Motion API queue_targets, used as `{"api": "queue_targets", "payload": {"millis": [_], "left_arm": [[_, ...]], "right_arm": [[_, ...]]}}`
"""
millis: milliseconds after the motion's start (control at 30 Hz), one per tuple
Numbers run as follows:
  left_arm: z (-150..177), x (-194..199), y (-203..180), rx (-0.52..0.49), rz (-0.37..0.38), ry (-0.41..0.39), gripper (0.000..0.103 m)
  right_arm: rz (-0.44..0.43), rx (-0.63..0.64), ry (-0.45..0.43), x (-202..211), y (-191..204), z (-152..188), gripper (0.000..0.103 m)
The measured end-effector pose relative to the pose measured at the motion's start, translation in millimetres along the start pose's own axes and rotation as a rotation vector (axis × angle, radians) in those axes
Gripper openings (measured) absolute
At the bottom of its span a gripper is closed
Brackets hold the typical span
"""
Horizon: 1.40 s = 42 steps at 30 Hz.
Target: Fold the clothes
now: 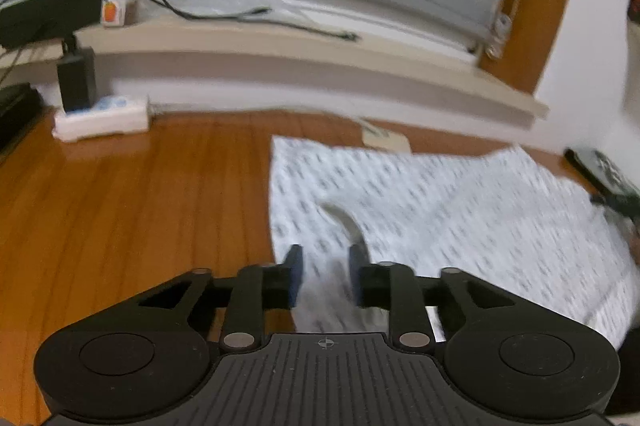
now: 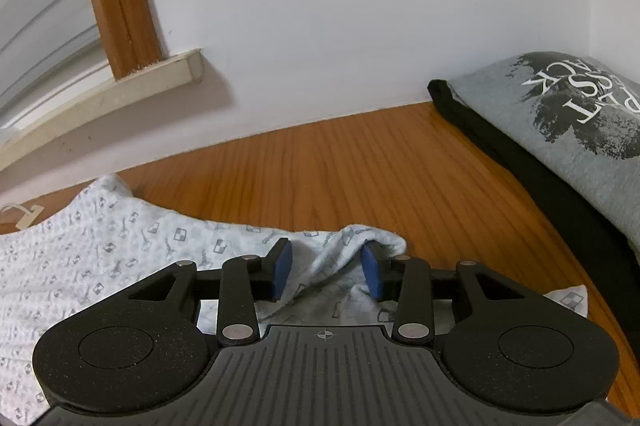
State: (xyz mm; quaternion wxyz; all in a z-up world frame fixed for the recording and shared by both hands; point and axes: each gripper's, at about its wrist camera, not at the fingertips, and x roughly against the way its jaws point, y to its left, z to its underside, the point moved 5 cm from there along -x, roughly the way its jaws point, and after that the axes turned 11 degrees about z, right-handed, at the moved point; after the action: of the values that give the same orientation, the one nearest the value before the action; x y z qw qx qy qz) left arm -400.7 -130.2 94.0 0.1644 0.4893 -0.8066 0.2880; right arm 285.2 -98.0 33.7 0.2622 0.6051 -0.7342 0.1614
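your left gripper (image 1: 326,276) has its jaws partly apart over the near left edge of the patterned cloth (image 1: 440,209), nothing visibly pinched between the blue pads. your right gripper (image 2: 326,272) is partly apart too, a raised fold of that cloth (image 2: 340,258) sitting between the pads; whether they press it, can't tell. beyond the right jaw, a folded grey shirt (image 2: 560,121) on the wooden floor (image 2: 340,165).

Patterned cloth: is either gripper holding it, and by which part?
Neither seems to grip it. The right gripper straddles a bunched edge of the patterned cloth, jaws apart; the left gripper hangs open over it.
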Motion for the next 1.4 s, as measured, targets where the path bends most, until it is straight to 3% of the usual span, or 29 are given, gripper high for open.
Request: {"api": "queue_targets", "payload": {"millis": [67, 200, 267, 333, 433, 467, 500, 533, 667, 733, 800, 833, 867, 900, 967, 1067, 1400], "left_arm": [[-9, -10, 2, 0.002, 0.004, -0.007, 0.045], [-26, -42, 6, 0.038, 0.035, 0.007, 0.046], [-29, -60, 10, 0.05, 0.021, 0.033, 0.054], [-27, -76, 13, 0.043, 0.004, 0.065, 0.054], [-23, -87, 6, -0.006, 0.006, 0.091, 0.043], [-22, -87, 3, -0.03, 0.002, 0.09, 0.03], [-22, -86, -1, -0.056, 0.0, 0.082, 0.024], [-22, -85, -4, -0.082, -0.003, 0.072, 0.006], [-40, -53, -17, -0.158, -0.07, -0.134, 0.004], [-43, -53, -20, -0.192, -0.121, -0.112, 0.01], [-40, -62, -20, -0.228, -0.163, -0.033, 0.024], [-36, -68, -18, -0.24, -0.182, -0.001, 0.041], [-31, -73, -17, -0.249, -0.201, 0.022, 0.048], [-27, -77, -15, -0.259, -0.22, 0.045, 0.048], [-24, -79, -14, -0.246, -0.218, 0.037, 0.051], [-28, -79, -20, -0.227, -0.185, 0.007, 0.07], [-32, -125, -75, -0.274, -0.059, 0.032, 0.076]], "right_arm": [[0.001, 0.003, 0.0, 0, 0, 0, 0.04], [-0.001, 0.006, 0.001, -1, 1, 0, 0.041], [-0.002, 0.005, 0.001, -1, 1, 0, 0.041], [-0.005, 0.006, 0.002, -1, 1, 0, 0.042], [-0.007, 0.009, 0.002, -1, 2, 0, 0.043], [-0.008, 0.009, 0.001, -1, 2, 0, 0.043], [-0.008, 0.008, 0.001, -1, 2, 0, 0.044], [-0.009, 0.008, 0.001, -1, 2, 0, 0.044], [-0.009, 0.008, 0.001, 0, 2, 0, 0.044], [-0.011, 0.014, 0.001, 0, 3, 0, 0.044], [-0.013, 0.02, 0.001, 0, 4, 0, 0.044], [-0.014, 0.024, 0.001, 0, 4, 0, 0.044], [-0.015, 0.027, 0.002, 0, 5, 0, 0.046], [-0.016, 0.03, 0.002, 0, 5, 0, 0.046], [-0.018, 0.036, 0.002, 0, 6, 0, 0.051], [-0.02, 0.045, 0.003, 0, 8, 0, 0.054], [-0.036, 0.037, 0.002, 1, 8, 0, 0.057]]}}
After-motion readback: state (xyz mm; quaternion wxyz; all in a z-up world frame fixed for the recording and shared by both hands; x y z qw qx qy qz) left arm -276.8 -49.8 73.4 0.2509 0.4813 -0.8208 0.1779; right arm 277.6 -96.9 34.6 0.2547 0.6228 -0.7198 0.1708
